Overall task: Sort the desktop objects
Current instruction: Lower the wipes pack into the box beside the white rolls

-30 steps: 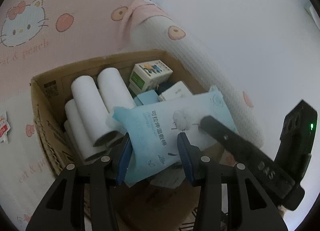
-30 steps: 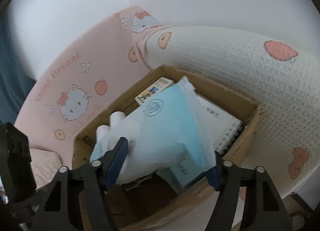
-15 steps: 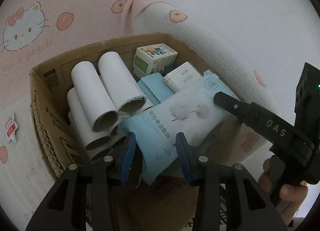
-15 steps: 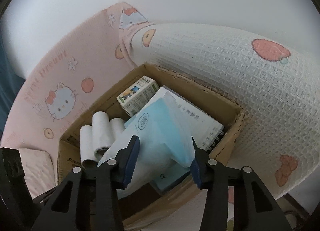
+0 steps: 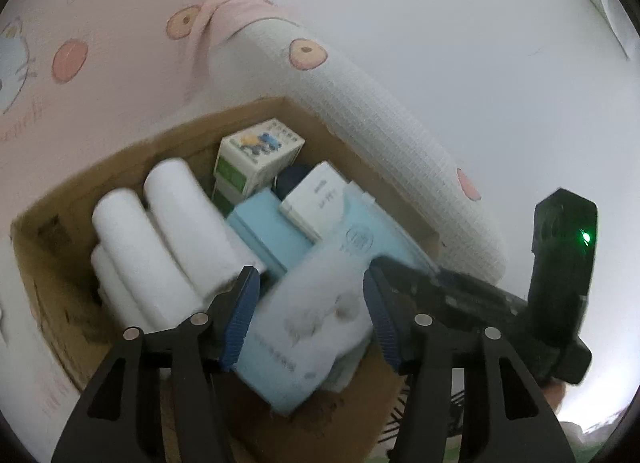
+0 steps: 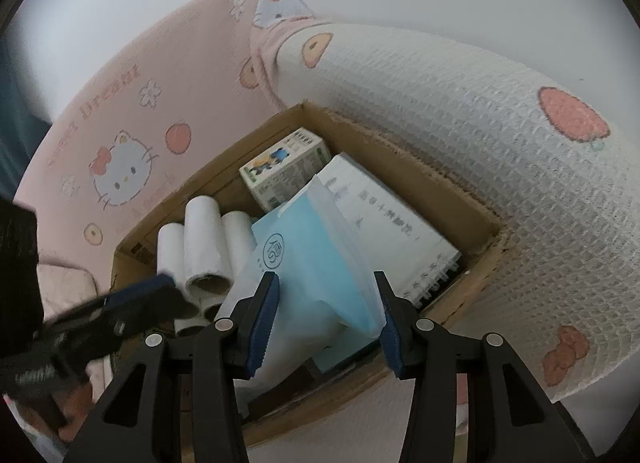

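Note:
A light blue soft pack (image 6: 312, 263) lies tilted in the cardboard box (image 6: 452, 199). My right gripper (image 6: 326, 315) is shut on its near end. The pack also shows in the left wrist view (image 5: 316, 311). My left gripper (image 5: 310, 311) is open, its jaws apart on either side of the pack and not pressing it. The right gripper's finger (image 5: 440, 291) enters the left wrist view from the right. The left gripper's finger (image 6: 132, 303) shows at the left of the right wrist view.
The box (image 5: 304, 119) also holds white paper rolls (image 5: 172, 239), a small white and green carton (image 5: 256, 155), a blue box (image 5: 268, 231) and a white spiral notebook (image 6: 392, 223). A white waffle blanket (image 6: 500, 135) and a pink Hello Kitty cloth (image 6: 120, 143) surround it.
My left gripper has opened and let go of the blue pack, which now hangs from the right gripper alone. Both grippers have shifted slightly over the box.

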{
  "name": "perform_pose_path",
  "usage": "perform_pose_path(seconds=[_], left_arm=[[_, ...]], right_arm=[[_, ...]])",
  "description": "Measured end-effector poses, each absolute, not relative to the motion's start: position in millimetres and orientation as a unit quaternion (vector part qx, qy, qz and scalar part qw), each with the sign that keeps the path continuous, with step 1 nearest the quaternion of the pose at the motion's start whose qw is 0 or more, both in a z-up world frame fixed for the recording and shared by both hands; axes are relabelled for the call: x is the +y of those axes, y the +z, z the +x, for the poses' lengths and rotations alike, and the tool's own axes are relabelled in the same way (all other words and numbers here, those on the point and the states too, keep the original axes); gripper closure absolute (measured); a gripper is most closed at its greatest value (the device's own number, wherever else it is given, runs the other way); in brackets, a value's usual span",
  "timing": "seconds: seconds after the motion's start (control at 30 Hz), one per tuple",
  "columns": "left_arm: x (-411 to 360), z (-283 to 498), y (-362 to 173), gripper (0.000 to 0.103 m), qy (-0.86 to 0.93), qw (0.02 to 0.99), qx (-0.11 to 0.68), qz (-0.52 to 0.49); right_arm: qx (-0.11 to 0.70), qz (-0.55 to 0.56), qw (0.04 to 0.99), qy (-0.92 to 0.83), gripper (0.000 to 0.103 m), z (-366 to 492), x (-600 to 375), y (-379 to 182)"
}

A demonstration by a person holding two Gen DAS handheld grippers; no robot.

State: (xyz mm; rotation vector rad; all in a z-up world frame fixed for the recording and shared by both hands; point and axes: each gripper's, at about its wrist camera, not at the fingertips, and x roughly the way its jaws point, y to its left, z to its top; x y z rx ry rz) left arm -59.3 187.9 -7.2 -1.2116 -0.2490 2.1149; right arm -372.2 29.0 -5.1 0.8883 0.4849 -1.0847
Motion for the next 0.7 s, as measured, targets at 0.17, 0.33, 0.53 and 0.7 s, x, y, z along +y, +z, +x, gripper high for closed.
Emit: perform_pose_path(seconds=[0.17,0.33,0.53,0.7], left_arm=[[217.2,-78.1,-9.1,0.045,0.786,0.370,-0.069,-0.489],[240.3,-96.6,-9.9,0.045,0.783,0.372,-0.038,-0.497],[258.7,-121.8,-24.6,0.049,0.752,0.357,-0.023,-0.554],[259.8,-125.4,-35.9,0.079,0.720,0.375,-0.053,-0.582]], right_arm=[[0.247,0.394,0.741,-0.484,0.069,-363.3,27.8,-6.5],[0.263,0.393,0.743,-0.474,0.069,-363.2,23.8,-8.7],[0.277,0.390,0.747,-0.462,0.069,-363.6,18.3,-9.7],[0.302,0.379,0.754,-0.443,0.069,-359.7,16.8,-10.8]])
